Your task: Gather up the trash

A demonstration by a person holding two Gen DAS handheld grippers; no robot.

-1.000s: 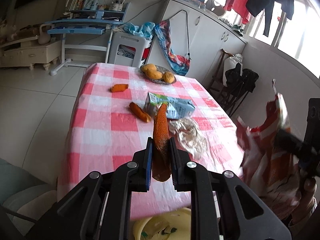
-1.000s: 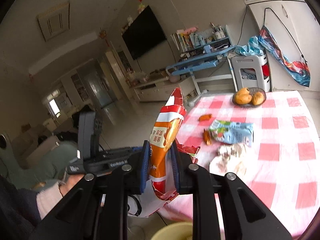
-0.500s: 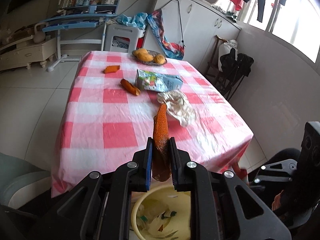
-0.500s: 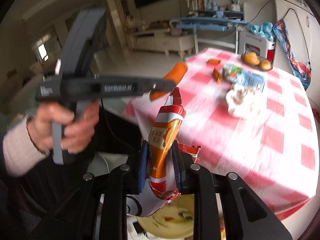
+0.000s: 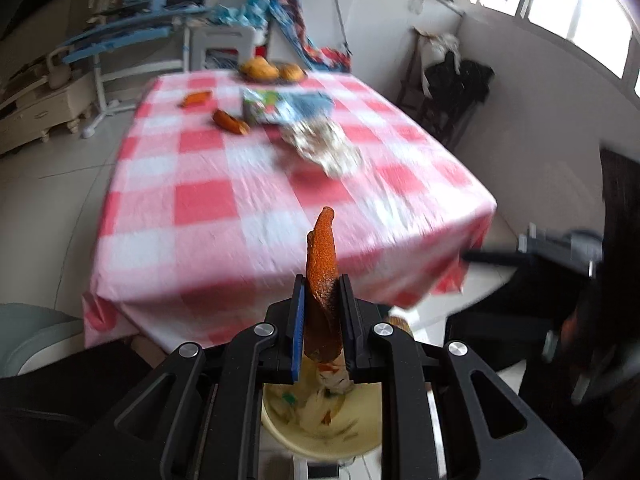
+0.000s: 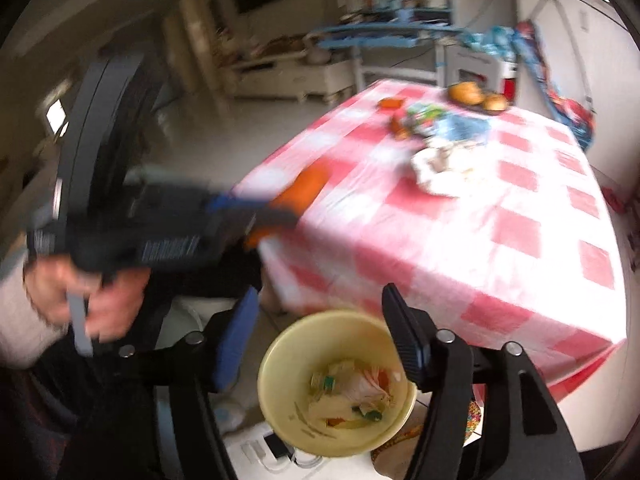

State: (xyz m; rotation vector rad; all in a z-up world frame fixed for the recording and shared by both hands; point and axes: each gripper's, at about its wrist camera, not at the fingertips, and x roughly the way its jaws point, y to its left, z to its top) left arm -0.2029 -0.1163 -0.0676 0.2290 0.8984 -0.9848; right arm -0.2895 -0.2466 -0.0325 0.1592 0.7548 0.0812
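My left gripper (image 5: 320, 284) is shut on a long orange peel (image 5: 321, 264) and holds it above a yellow trash bin (image 5: 316, 436) on the floor by the table's near edge. My right gripper (image 6: 320, 308) is open and empty, directly over the same bin (image 6: 280, 384), which holds wrappers and scraps. The left gripper with its peel (image 6: 298, 192) shows blurred in the right wrist view. On the checked tablecloth (image 5: 208, 200) lie crumpled clear plastic (image 5: 324, 144), a blue carton (image 5: 288, 108) and two more orange peels (image 5: 231, 122) (image 5: 196, 98).
A dish of oranges (image 5: 270, 70) sits at the table's far end. A dark chair (image 5: 456, 84) stands at the right wall. A blue desk (image 5: 132, 36) and a white stool (image 5: 224, 46) are beyond the table. A phone (image 6: 276, 446) lies beside the bin.
The right gripper has opened and the orange snack bag is gone from it. Both grippers have moved back from the table to over the bin. The left still grips the peel.
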